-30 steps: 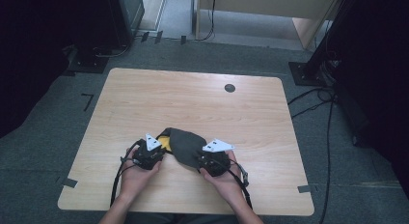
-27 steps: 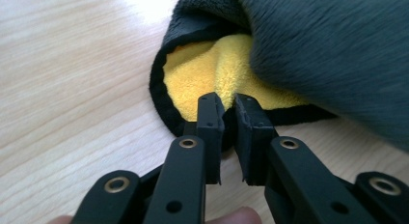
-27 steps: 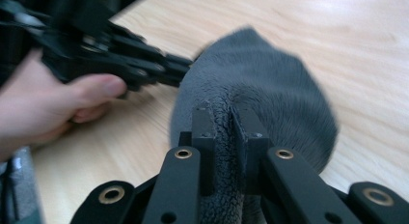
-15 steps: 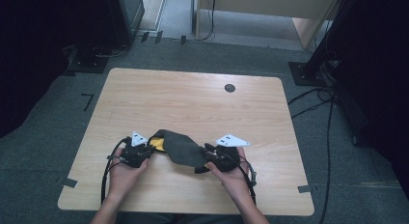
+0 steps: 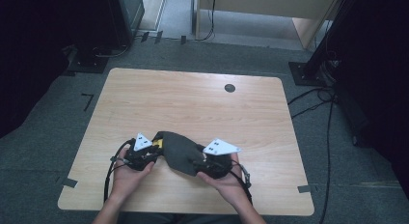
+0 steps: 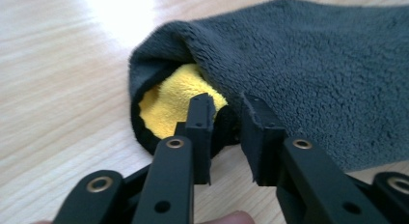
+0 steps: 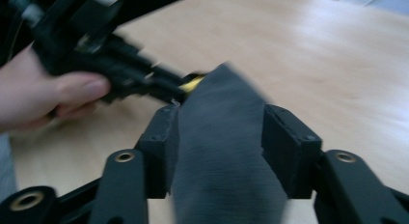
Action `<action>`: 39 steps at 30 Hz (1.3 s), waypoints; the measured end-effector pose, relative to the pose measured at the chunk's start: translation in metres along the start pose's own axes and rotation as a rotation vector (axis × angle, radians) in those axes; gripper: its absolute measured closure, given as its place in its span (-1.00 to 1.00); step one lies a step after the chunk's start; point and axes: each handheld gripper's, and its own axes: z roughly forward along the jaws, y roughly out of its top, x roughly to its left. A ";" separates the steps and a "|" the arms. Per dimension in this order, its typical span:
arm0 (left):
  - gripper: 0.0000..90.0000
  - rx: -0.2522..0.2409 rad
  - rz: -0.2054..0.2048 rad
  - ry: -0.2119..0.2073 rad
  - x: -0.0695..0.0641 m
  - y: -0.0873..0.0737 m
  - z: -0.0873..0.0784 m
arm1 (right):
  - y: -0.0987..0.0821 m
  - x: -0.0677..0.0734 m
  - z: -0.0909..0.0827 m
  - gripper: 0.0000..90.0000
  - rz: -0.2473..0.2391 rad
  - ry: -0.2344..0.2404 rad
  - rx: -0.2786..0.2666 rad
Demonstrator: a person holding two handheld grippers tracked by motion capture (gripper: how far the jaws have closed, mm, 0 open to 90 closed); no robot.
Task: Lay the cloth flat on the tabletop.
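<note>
My right gripper view is motion-blurred, so the grey cloth and my left gripper look smeared, and the cloth runs off the bottom edge. In the high view my hands cover both grippers' jaws. The cloth's yellow lining is mostly tucked out of sight.

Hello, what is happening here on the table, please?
A person works a dark grey cloth with a yellow inner side on a wooden table, one hand-held gripper in each hand. The left hand-held gripper is at the cloth's open edge, its jaws slightly apart after just opening a little; whether they pinch the edge is unclear. The right hand-held gripper has just been opening: the cloth lies between its jaws, which no longer press it.
</note>
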 end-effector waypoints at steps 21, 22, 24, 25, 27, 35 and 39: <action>0.84 0.079 0.022 0.088 -0.001 -0.005 0.013 | -0.017 -0.040 -0.002 0.86 0.120 -0.197 -0.022; 0.84 0.079 0.022 0.088 -0.001 -0.005 0.013 | -0.017 -0.044 -0.004 0.86 0.127 -0.204 -0.030; 0.84 0.079 0.021 0.087 -0.001 -0.005 0.013 | -0.018 -0.050 -0.006 0.85 0.144 -0.232 -0.039; 0.85 0.077 0.019 0.085 -0.001 -0.005 0.013 | -0.020 -0.057 -0.008 0.85 0.165 -0.259 -0.051; 0.85 0.076 0.020 0.085 -0.001 -0.005 0.013 | -0.021 -0.059 -0.009 0.85 0.173 -0.265 -0.052; 0.86 0.074 0.016 0.086 0.001 -0.005 0.013 | -0.029 -0.088 -0.026 0.73 0.241 -0.491 -0.102; 0.83 0.072 0.012 0.086 0.000 -0.005 0.012 | -0.024 -0.089 -0.038 0.58 0.213 -0.400 -0.139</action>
